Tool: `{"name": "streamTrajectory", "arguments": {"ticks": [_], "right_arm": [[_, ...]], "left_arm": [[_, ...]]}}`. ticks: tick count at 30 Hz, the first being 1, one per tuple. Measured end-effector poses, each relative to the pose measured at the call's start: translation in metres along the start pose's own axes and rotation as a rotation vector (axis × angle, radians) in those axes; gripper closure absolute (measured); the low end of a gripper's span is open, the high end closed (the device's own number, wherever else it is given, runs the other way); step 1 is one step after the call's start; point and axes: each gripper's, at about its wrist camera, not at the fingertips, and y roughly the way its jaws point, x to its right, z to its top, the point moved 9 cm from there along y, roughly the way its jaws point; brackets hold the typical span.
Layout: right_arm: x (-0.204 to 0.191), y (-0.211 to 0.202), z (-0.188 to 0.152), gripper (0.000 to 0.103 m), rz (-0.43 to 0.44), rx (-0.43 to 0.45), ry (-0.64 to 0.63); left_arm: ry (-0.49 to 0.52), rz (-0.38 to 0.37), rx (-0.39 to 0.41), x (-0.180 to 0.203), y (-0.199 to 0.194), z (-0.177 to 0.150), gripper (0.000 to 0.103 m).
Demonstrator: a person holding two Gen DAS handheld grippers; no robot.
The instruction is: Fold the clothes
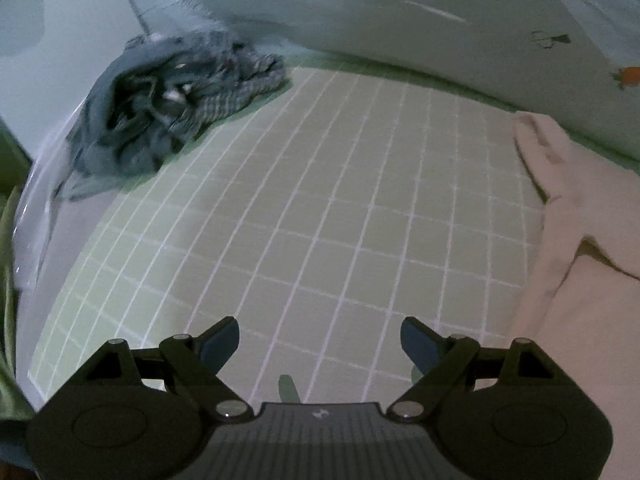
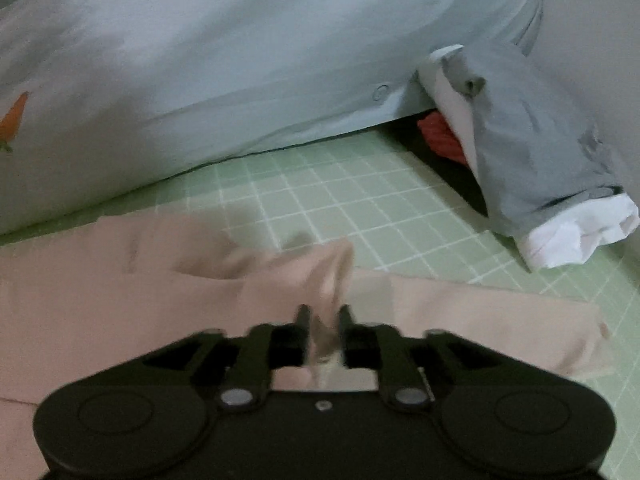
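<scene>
A pale pink garment (image 2: 120,280) lies spread on the green checked sheet (image 2: 360,192). My right gripper (image 2: 324,320) is shut on a raised fold of the pink garment, pinched between its fingers. In the left wrist view the same pink garment (image 1: 580,280) lies at the right edge. My left gripper (image 1: 320,344) is open and empty, low over the bare green checked sheet (image 1: 320,180), to the left of the pink garment.
A crumpled pile of dark blue and checked clothes (image 1: 160,100) sits at the far left. A pale blue quilt (image 2: 240,60) runs along the back. A grey and white folded bundle (image 2: 540,160) lies at the right, with something red (image 2: 440,136) under it.
</scene>
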Motion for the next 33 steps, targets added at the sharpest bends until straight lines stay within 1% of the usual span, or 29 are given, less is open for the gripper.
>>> {"name": "streamTrajectory", "arguments": {"ticks": [2, 4, 5, 6, 7, 8, 9, 12, 14, 18, 20, 21, 25, 27, 28, 30, 31, 33], "right_arm": [[-0.009, -0.008, -0.004, 0.065, 0.01, 0.004, 0.026], [-0.02, -0.013, -0.007, 0.058, 0.024, 0.004, 0.02], [-0.029, -0.019, -0.01, 0.047, 0.038, 0.006, 0.007], [-0.039, -0.024, -0.013, 0.031, 0.053, 0.008, -0.006], [-0.049, -0.031, -0.015, 0.023, 0.063, 0.017, -0.02], [-0.059, -0.038, -0.018, 0.009, 0.071, 0.027, -0.03], [-0.07, -0.048, -0.023, 0.0, 0.086, 0.035, -0.038], [-0.108, -0.078, -0.041, 0.0, 0.142, 0.035, -0.054], [-0.131, -0.104, -0.06, 0.0, 0.154, 0.018, -0.041], [-0.175, -0.153, -0.102, 0.0, 0.186, -0.02, -0.021], [-0.2, -0.174, -0.126, 0.0, 0.211, -0.039, -0.06], [-0.213, -0.184, -0.138, 0.0, 0.22, -0.049, -0.086], [-0.252, -0.215, -0.173, 0.0, 0.204, -0.079, -0.116], [-0.271, -0.225, -0.186, 0.001, 0.226, -0.087, -0.13], [-0.28, -0.228, -0.191, 0.002, 0.25, -0.089, -0.136], [-0.296, -0.235, -0.203, 0.015, 0.284, -0.1, -0.135], [-0.3, -0.236, -0.207, 0.017, 0.287, -0.108, -0.128], [-0.307, -0.237, -0.214, 0.029, 0.295, -0.123, -0.113]], "left_arm": [[-0.004, 0.003, -0.002, -0.003, 0.0, -0.002, 0.015], [0.007, -0.001, 0.005, -0.004, -0.001, -0.003, 0.015], [0.017, -0.005, 0.011, -0.006, -0.001, -0.003, 0.014], [0.027, -0.011, 0.016, -0.007, -0.001, -0.004, 0.012], [0.034, -0.018, 0.019, -0.008, 0.0, -0.004, 0.011], [0.041, -0.028, 0.02, -0.011, 0.001, -0.005, 0.009], [0.049, -0.041, 0.022, -0.014, 0.002, -0.006, 0.009], [0.079, -0.1, 0.037, -0.023, 0.005, -0.008, 0.008], [0.097, -0.143, 0.047, -0.03, 0.006, -0.008, 0.006], [0.092, -0.235, 0.057, -0.049, 0.012, -0.012, 0.004], [0.125, -0.276, 0.061, -0.055, 0.015, -0.013, 0.004], [0.147, -0.29, 0.065, -0.059, 0.016, -0.013, 0.004], [0.224, -0.325, 0.095, -0.073, 0.014, -0.011, 0.004], [0.255, -0.344, 0.106, -0.082, 0.013, -0.013, 0.002], [0.27, -0.35, 0.11, -0.087, 0.012, -0.014, 0.002], [0.299, -0.351, 0.109, -0.098, 0.013, -0.018, 0.002], [0.312, -0.352, 0.108, -0.103, 0.013, -0.02, 0.002], [0.33, -0.355, 0.108, -0.116, 0.012, -0.025, 0.002]]}}
